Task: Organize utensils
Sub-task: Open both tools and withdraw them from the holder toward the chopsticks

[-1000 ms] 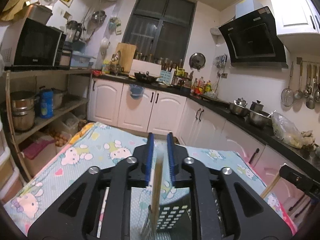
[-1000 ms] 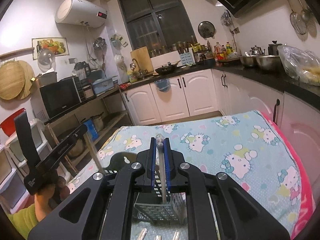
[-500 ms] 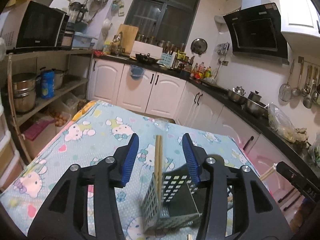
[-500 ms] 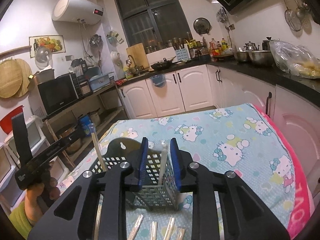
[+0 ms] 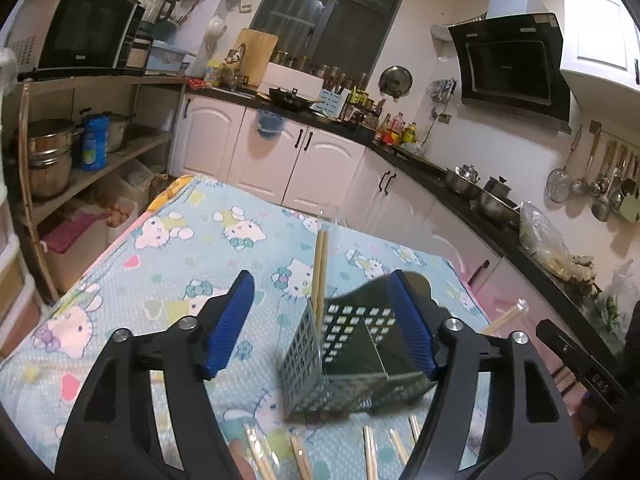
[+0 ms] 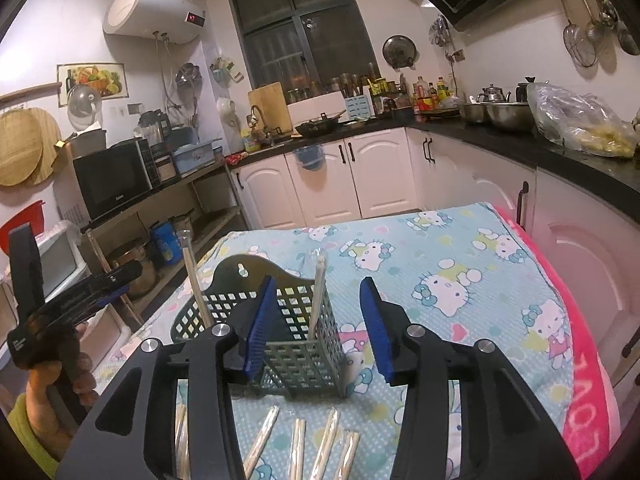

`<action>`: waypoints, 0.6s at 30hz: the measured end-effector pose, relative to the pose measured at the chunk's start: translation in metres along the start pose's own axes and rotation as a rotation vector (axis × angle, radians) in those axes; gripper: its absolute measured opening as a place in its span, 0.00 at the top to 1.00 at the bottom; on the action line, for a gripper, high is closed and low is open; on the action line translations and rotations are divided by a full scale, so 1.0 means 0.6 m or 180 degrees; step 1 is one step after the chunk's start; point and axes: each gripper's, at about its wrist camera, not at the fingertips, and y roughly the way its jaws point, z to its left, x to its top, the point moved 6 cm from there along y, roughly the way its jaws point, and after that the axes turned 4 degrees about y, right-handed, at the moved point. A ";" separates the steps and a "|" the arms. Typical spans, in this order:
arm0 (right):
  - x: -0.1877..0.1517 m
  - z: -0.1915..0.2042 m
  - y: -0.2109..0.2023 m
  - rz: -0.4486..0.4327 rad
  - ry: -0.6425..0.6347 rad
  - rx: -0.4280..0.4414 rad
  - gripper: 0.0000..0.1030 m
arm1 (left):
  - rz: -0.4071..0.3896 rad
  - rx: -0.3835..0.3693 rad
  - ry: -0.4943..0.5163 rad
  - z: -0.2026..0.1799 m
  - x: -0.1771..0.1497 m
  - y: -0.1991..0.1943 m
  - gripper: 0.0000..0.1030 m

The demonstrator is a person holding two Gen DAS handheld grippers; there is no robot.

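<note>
Left gripper [image 5: 320, 320] jaws spread, just been opening, pinching nothing; wrapped chopsticks [image 5: 319, 276] stand free in grey utensil basket [image 5: 304, 356]. Right gripper [image 6: 316, 328] also spread, just opening, second wrapped pair [image 6: 316, 300] upright between the pads, untouched. Basket on Hello Kitty tablecloth [image 6: 460, 264], loose wrapped chopsticks [image 6: 296, 444] by its near edge.

Black gripper [image 6: 316, 328] frames, blue ribbed pads [image 6: 260, 324], silver screws [image 6: 414, 329], yellow-green sleeve [image 6: 20, 424].

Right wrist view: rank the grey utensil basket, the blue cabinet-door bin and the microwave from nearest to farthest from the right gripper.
1. Grey utensil basket, just beyond the right gripper.
2. Microwave, left shelf.
3. Blue cabinet-door bin, far cabinets.
</note>
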 end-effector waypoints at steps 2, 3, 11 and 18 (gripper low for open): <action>-0.006 0.001 -0.004 0.0024 -0.0008 -0.0001 0.59 | 0.0031 -0.0013 -0.0005 0.001 -0.008 -0.008 0.36; -0.009 0.001 -0.006 0.0036 -0.0012 -0.0002 0.58 | 0.0039 -0.0020 -0.0004 0.001 -0.009 -0.012 0.34; -0.036 0.011 -0.021 0.0136 -0.0060 0.0018 0.55 | 0.0094 0.0004 -0.0013 0.008 -0.029 -0.044 0.24; -0.048 0.031 -0.040 0.0173 -0.0142 0.0078 0.55 | 0.0150 0.0027 -0.0068 0.019 -0.051 -0.062 0.24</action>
